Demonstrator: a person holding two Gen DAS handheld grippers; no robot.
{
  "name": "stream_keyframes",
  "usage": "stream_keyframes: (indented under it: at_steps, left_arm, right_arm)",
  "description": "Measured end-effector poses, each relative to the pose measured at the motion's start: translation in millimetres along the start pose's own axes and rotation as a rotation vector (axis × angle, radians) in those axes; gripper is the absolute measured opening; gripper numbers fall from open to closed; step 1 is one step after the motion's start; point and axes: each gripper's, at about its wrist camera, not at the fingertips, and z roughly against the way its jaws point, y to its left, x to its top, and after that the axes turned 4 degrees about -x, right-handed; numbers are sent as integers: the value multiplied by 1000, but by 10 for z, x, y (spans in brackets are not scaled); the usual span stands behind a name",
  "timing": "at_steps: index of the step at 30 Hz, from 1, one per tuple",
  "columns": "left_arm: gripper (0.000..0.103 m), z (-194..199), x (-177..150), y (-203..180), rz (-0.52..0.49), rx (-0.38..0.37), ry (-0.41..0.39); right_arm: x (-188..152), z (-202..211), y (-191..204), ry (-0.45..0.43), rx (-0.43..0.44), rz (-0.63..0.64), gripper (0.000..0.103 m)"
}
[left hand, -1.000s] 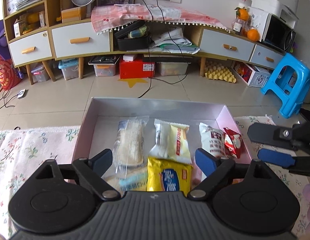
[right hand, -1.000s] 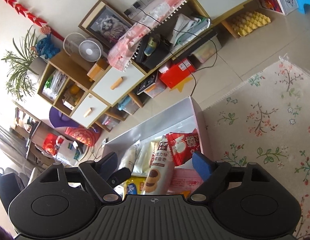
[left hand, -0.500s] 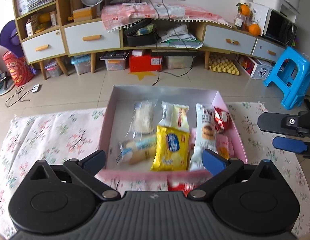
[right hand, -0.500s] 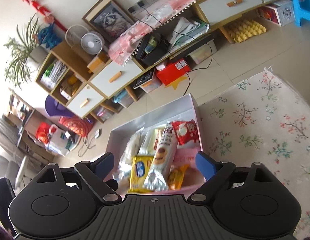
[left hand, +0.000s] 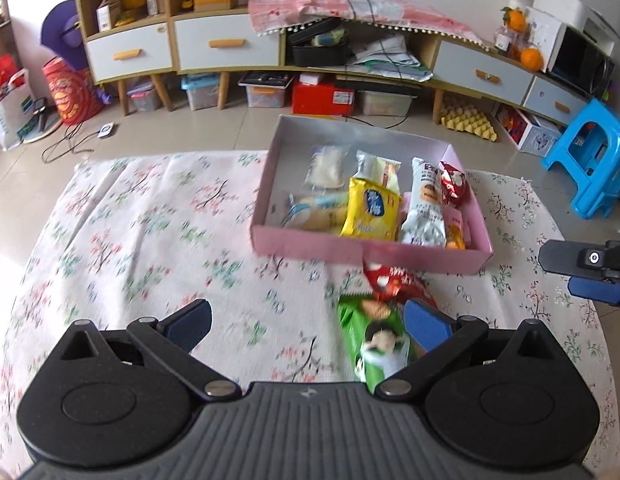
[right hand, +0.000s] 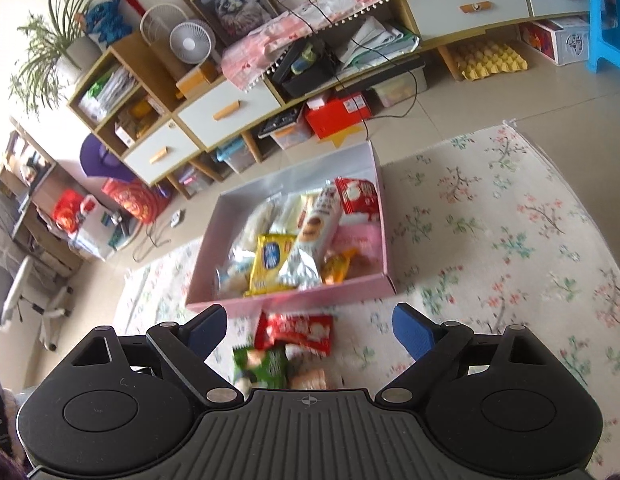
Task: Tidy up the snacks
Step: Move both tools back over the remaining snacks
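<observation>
A pink box [left hand: 366,250] [right hand: 289,300] on the floral cloth holds several snack packs, among them a yellow pack [left hand: 372,208] [right hand: 269,262] and a long white pack [left hand: 424,206] [right hand: 316,220]. In front of the box lie a red pack [left hand: 398,280] [right hand: 301,330] and a green pack [left hand: 374,334] [right hand: 261,366]. My left gripper [left hand: 305,326] is open and empty above the cloth, the green pack by its right finger. My right gripper [right hand: 310,330] is open and empty over the red and green packs; it also shows at the right edge of the left wrist view [left hand: 590,276].
The floral cloth [left hand: 149,240] covers the surface around the box. Behind it are a tiled floor, a long wooden cabinet [left hand: 229,44] with drawers, storage bins, a red box [left hand: 324,94] and a blue stool [left hand: 594,156].
Both grippers have pulled back and up from the box. The box now lies farther away, and the red and green packs in front of it have come into view.
</observation>
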Motion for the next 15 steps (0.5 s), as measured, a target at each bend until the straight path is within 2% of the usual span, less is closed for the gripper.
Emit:
stream_keyframes:
  at_steps: [6,11,15]
  left_arm:
    - [103,127,-196,78,63,-24,10]
    - [103,160,-343,102,63,-22,-5]
    - [103,153,-401,121,60,-3,-21]
  right_arm:
    - [-183,89,65,19,-33,42,92]
    - [-364,80,41,21,-19,50,92]
    - [-421,55,23,49,-41,36,92]
